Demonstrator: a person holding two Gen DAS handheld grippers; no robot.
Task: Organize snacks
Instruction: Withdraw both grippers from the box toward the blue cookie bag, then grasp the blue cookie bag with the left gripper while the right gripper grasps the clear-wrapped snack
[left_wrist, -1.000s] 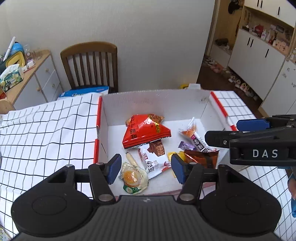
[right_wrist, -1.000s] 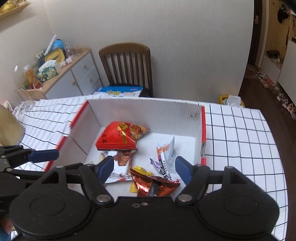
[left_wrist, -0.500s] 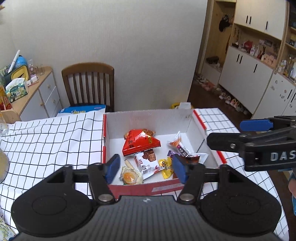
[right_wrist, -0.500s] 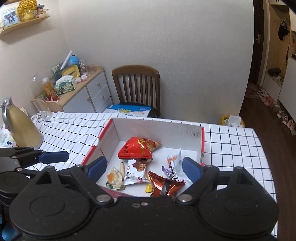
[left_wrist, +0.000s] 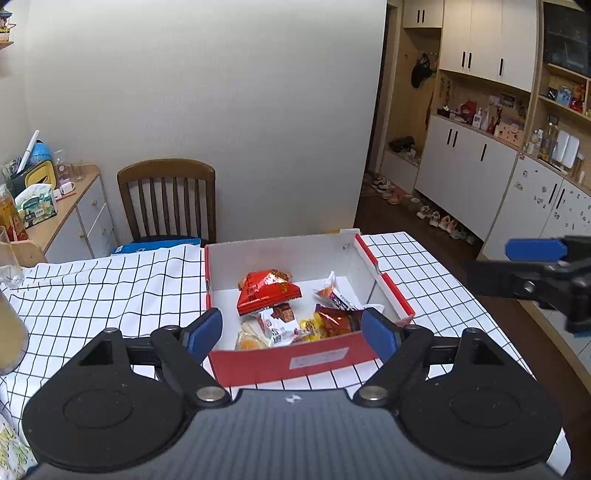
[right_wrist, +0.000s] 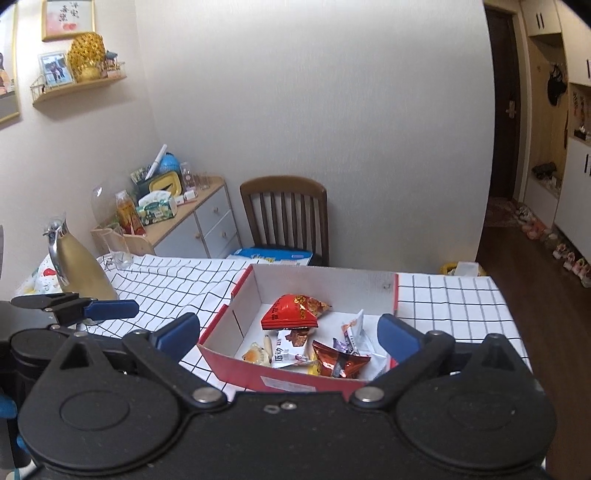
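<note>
A red-and-white cardboard box (left_wrist: 280, 360) (right_wrist: 288, 380) sits on the checked tablecloth with several snack packets inside: a red triangular bag (left_wrist: 267, 293) (right_wrist: 291, 314), a brown foil packet (left_wrist: 338, 321) (right_wrist: 340, 362), a white wrapper (left_wrist: 275, 325) (right_wrist: 291, 349) and a yellow pastry (left_wrist: 247, 341) (right_wrist: 255, 356). My left gripper (left_wrist: 293, 334) hangs back above the box's near wall, jaws opening with nothing held. My right gripper (right_wrist: 288, 334) is likewise drawn back over the near wall, jaws opening and empty.
A wooden chair (left_wrist: 168, 199) (right_wrist: 286, 218) stands behind the table with a blue pack (right_wrist: 273, 254) on its seat. A gold jug (right_wrist: 77, 269) and a glass (right_wrist: 118, 243) stand at the table's left. A cluttered sideboard (right_wrist: 177, 210) lies beyond.
Both grippers pulled back and up from inside the box, so its red near wall now shows. Both sets of jaws spread wider. The snacks stayed in place.
</note>
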